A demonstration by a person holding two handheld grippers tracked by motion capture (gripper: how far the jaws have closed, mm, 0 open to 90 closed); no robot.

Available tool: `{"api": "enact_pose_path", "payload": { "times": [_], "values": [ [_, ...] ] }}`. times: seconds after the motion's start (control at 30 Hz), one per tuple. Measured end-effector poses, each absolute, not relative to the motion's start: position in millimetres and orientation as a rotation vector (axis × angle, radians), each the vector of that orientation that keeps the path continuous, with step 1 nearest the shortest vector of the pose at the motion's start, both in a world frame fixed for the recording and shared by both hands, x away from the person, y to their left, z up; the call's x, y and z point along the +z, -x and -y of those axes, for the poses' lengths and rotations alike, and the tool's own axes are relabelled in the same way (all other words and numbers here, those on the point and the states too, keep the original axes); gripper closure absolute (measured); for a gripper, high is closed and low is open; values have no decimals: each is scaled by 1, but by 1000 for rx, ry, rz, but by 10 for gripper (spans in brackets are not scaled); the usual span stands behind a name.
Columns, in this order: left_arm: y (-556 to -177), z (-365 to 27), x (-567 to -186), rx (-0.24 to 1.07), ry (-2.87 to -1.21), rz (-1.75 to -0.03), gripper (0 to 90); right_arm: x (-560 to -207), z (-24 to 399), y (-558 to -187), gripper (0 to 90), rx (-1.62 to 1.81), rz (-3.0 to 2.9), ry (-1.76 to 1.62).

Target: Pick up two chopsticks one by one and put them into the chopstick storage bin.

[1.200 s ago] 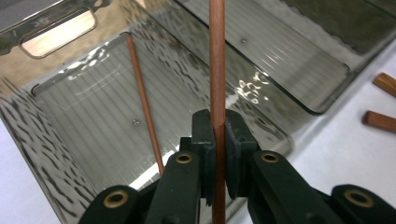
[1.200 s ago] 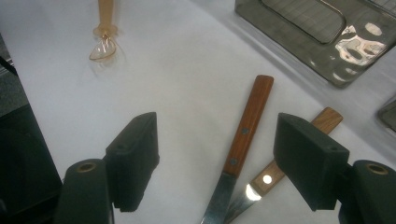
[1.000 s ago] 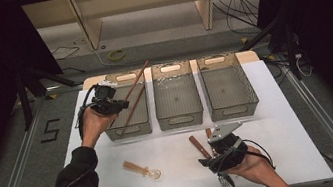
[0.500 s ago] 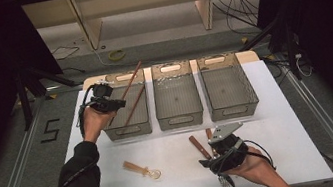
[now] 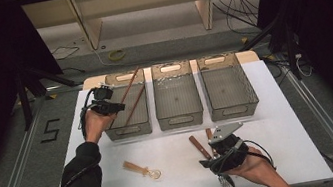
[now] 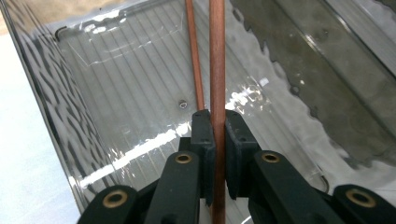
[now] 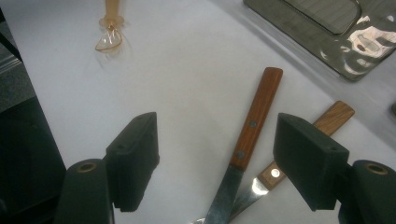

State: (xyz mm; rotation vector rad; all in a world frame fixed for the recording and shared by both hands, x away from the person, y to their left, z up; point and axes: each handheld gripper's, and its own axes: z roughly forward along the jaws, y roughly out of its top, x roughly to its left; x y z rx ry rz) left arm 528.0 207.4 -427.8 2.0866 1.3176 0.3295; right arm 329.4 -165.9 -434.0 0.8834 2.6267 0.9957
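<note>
The left claw [image 5: 115,105] is pinched on a reddish-brown chopstick [image 6: 217,56], its pads [image 6: 204,135] pressed against the stick from both sides. The claw sits over the bin [image 5: 129,129] nearest the counter's [image 5: 290,119] left edge, one of three clear bins lined up along the far edge. The held chopstick slants up and away over that bin, and a second chopstick [image 6: 194,60] lies in the bin just beside it.

The right claw [image 7: 215,158] is spread wide and grips nothing. It hovers near the counter's front edge, right of the middle, above two wooden-handled utensils. One wooden handle [image 7: 254,121] with two rivets lies between the jaws, and the other handle [image 7: 327,120] passes under the right-hand jaw; their metal blades cross close to the claw. A small amber spoon [image 5: 141,169] lies apart, toward the front left.
</note>
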Motion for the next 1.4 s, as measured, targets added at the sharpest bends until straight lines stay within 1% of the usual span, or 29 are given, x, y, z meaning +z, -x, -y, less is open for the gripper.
{"api": "enact_pose_path", "payload": {
  "times": [0.13,0.17,0.23,0.37,0.47,0.57,0.67,0.73,0.93,1.1,1.4],
  "values": [
    [-529,-209,-431,328,-2069,-1343,825,-435,166,-330,319,993,-2632,-887],
    [-529,-209,-432,329,-2061,-1348,806,-435,166,-330,318,992,-2633,-886],
    [-529,-210,-431,318,-2059,-1356,709,-435,166,-329,319,995,-2632,-879],
    [-524,-209,-424,297,-2066,-1345,578,-434,166,-329,319,997,-2631,-883],
    [-514,-207,-414,300,-2050,-1284,467,-434,167,-330,319,998,-2624,-892],
    [-499,-205,-406,287,-2062,-1195,386,-433,168,-330,319,1003,-2617,-895],
    [-481,-202,-399,284,-2082,-1102,336,-432,169,-329,319,1011,-2609,-899],
    [-468,-200,-396,264,-2091,-1038,324,-432,170,-329,319,1014,-2604,-895],
    [-438,-193,-393,260,-2145,-865,275,-432,172,-330,318,1021,-2601,-904],
    [-426,-190,-396,261,-2213,-808,236,-432,174,-328,318,1028,-2595,-909],
    [-412,-186,-404,233,-2331,-713,206,-433,179,-328,318,1040,-2579,-932]
  ]
}}
